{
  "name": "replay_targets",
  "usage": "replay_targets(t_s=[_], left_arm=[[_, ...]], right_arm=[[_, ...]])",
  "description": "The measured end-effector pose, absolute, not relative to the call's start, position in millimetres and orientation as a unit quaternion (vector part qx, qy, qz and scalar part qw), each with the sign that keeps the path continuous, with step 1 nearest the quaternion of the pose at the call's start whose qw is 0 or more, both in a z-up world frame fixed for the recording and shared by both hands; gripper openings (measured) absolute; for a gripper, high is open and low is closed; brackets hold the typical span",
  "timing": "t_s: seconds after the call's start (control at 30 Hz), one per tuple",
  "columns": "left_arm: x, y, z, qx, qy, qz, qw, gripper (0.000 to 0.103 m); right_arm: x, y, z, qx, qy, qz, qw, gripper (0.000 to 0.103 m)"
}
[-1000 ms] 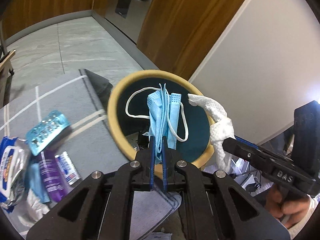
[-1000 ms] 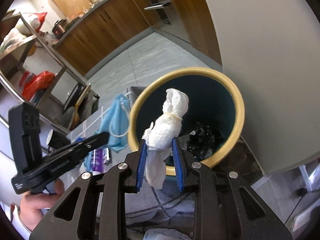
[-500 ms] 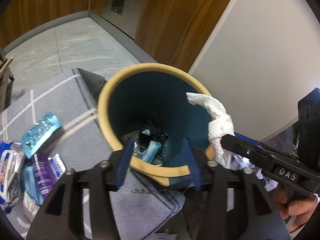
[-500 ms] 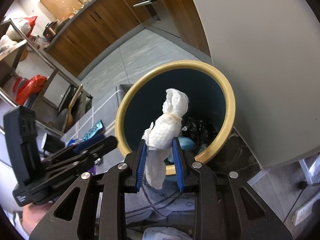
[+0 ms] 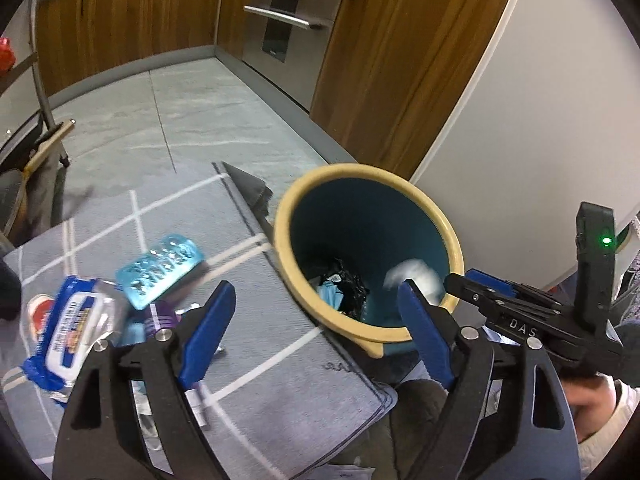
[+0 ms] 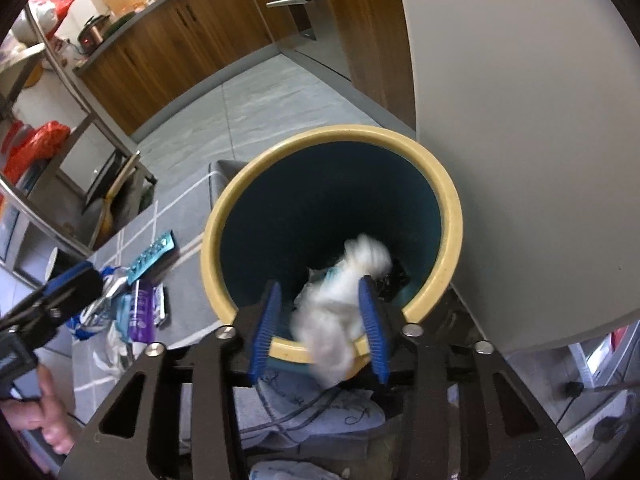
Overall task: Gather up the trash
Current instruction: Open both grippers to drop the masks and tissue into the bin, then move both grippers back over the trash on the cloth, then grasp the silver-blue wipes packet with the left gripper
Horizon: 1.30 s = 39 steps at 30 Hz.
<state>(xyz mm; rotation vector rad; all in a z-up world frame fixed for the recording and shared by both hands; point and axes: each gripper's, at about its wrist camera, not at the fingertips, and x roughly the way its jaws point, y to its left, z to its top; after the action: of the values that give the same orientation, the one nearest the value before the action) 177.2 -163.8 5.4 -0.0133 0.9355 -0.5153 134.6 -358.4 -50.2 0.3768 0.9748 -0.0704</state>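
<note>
Since a second ago the mask has dropped into the bin (image 5: 416, 334); both grippers' jaws have just been opening, left gripper (image 5: 316, 336) wide and empty, right gripper (image 6: 320, 324) freeing the soft, light tissue (image 6: 340, 300) over it.

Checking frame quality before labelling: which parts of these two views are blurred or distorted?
Right wrist view: the white tissue wad between the open right gripper fingers is motion-smeared; the bin rim is sharp. Left wrist view: the tissue is a soft blur; fisheye bends the wall edge.
</note>
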Motion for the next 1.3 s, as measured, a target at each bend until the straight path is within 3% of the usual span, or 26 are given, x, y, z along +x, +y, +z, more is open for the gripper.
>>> replay_targets(t_s=[0.47, 0.93, 1.3], left_arm=[[155.1, -91.1, 33.1, 0.006, 0.419, -0.183, 0.889, 0.096], [131.6, 19.0, 6.8, -0.005, 0.44, -0.071, 0.895, 0.097], [141.8, 38.7, -28.4, -0.002, 0.471, -0.061, 0.88, 0.097]], right_arm=[[132.8, -333.9, -29.2, 0.166, 0.437, -0.009, 0.884, 0.094], [137.9, -279.8, -22.1, 0.104, 0.44, 0.032, 0.891, 0.098], [141.7, -244.4, -24.5, 0.106, 0.457, 0.079, 0.88, 0.098]])
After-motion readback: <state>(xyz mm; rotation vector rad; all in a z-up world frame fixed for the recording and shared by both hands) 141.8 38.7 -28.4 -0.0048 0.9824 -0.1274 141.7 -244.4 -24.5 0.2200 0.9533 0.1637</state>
